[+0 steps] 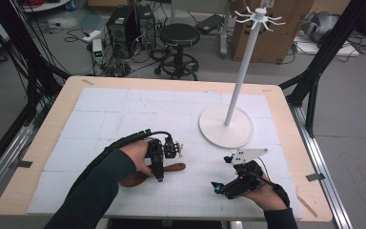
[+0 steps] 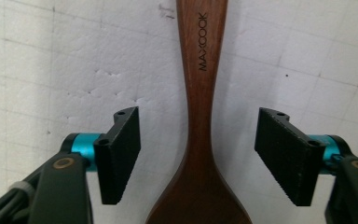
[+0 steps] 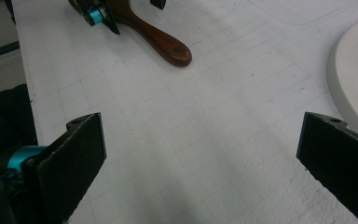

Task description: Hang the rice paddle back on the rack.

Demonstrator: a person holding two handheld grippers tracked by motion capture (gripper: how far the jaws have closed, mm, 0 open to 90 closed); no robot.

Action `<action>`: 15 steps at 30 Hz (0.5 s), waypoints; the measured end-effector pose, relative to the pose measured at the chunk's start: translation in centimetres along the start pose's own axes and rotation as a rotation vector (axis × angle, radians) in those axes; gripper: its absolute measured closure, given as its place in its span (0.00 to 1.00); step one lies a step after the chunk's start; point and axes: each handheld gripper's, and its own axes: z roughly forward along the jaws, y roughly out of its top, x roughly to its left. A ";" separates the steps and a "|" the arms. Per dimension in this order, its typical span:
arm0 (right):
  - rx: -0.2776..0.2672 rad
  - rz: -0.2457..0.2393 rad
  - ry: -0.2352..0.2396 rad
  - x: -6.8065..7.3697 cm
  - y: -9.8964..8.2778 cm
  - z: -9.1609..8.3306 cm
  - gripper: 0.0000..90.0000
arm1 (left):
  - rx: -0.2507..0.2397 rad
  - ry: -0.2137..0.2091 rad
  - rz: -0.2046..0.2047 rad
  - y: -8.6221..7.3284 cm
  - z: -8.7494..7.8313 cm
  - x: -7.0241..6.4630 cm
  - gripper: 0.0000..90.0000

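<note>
A brown wooden spoon (image 1: 145, 175) lies flat on the white mat (image 1: 124, 114) that covers the table (image 1: 47, 133), near the front edge on the person's left side. Its handle points toward the middle of the table, and its wide end sits under the person's left hand.

The left gripper (image 1: 160, 177) hangs right over the spoon and points down at it. In the left gripper view, the spoon (image 2: 200, 140) runs up the middle between the two black pads (image 2: 119, 154). The pads stand on each side of the thin neck of the spoon. There is a clear gap of white mat on both sides, so they do not touch the wood. The jaws are spread and pinch nothing.

The right gripper (image 1: 219, 187) rests low by the front edge on the person's right side, well apart from the spoon. In the right gripper view its two pads (image 3: 74, 163) stand far apart with bare mat between them. They hold nothing. The round end of the spoon handle (image 3: 168, 46) shows far off in that view.

A white stand (image 1: 240, 81) with a round base and hooks on top stands on the mat, behind the right gripper.
</note>
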 end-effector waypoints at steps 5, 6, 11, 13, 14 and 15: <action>0.002 0.003 0.000 0.0 0.0 0.0 0.00 | 0.015 -0.003 -0.013 0.3 0.2 0.0 0.44; 0.002 0.001 -0.002 0.0 0.0 0.0 0.00 | 0.019 -0.009 -0.014 0.3 0.3 0.0 0.46; 0.001 0.000 -0.003 0.0 0.0 0.0 0.00 | 0.030 -0.002 -0.025 0.6 0.4 -0.1 0.55; 0.001 -0.002 -0.002 0.0 -0.1 0.0 0.00 | 0.039 0.002 -0.030 0.7 0.5 0.0 0.58; 0.001 -0.001 -0.001 0.0 -0.1 0.0 0.00 | 0.045 0.007 -0.027 0.7 0.6 0.0 0.59; 0.000 -0.001 -0.001 0.0 -0.1 0.0 0.00 | 0.048 0.002 -0.036 0.7 0.7 0.0 0.60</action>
